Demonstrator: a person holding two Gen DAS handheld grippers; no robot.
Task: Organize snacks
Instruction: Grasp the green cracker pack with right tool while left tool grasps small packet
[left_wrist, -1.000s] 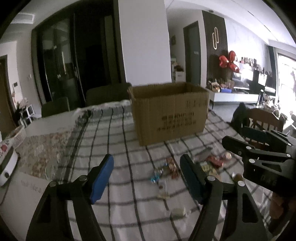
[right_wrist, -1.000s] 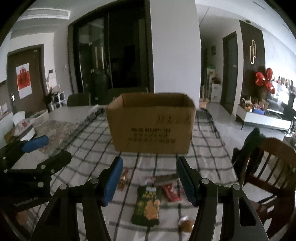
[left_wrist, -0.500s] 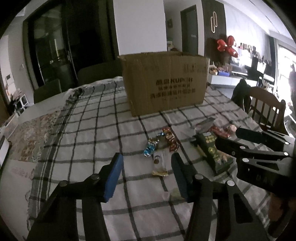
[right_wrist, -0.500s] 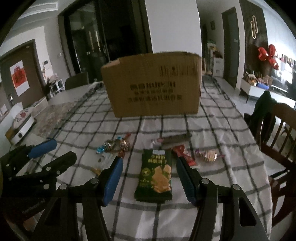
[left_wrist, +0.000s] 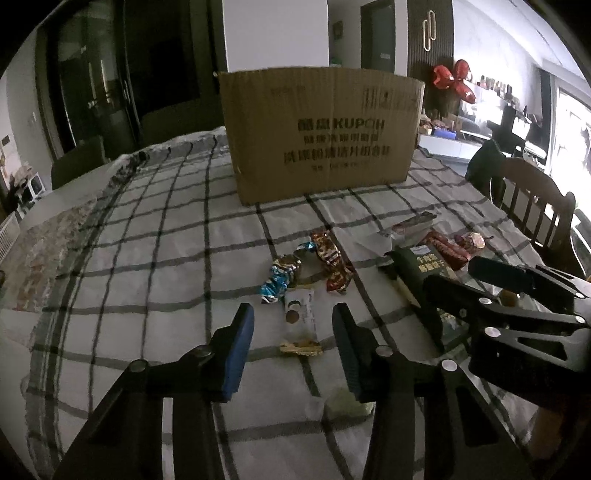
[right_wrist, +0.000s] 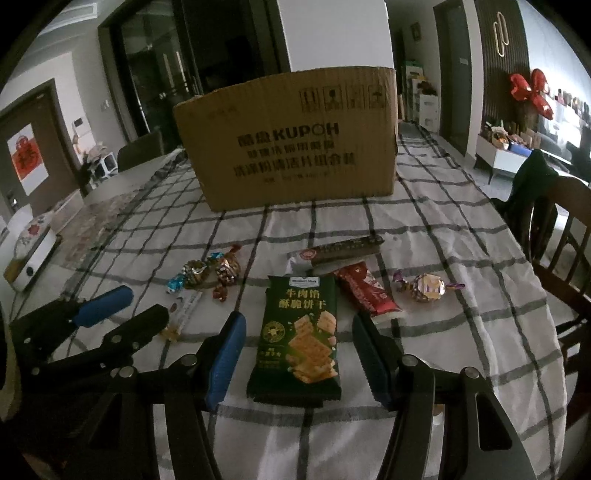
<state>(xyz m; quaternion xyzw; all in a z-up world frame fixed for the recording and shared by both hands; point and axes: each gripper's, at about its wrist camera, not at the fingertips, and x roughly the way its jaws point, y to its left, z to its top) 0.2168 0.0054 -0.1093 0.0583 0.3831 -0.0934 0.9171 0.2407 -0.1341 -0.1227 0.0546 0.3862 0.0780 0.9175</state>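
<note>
One cardboard box (right_wrist: 291, 144) stands at the far side of your table (right_wrist: 461, 332). Your right gripper (right_wrist: 299, 354) is spread wide around the near end of the one green cracker packet (right_wrist: 299, 328). Your left gripper (left_wrist: 291, 343), also spread, flanks one white bar (left_wrist: 301, 317). Two red packets (right_wrist: 365, 288), several candies nearby.

Your box (right_wrist: 291, 140): brown corrugated cardboard, matt, creased, dark print. Your tablecloth (right_wrist: 443, 229): woven cloth, white with dark check, wrinkled. Green cracker pack (right_wrist: 299, 332): glossy plastic film. Round sweet (right_wrist: 428, 286): crinkled shiny foil. White bar wrapper (left_wrist: 301, 317): smooth plastic film. Your gripper fingers (right_wrist: 225, 354): blue ribbed pads, look like rubber, on matt black plastic arms with bright metal screw heads. Chair (right_wrist: 565, 236): dark wood.
</note>
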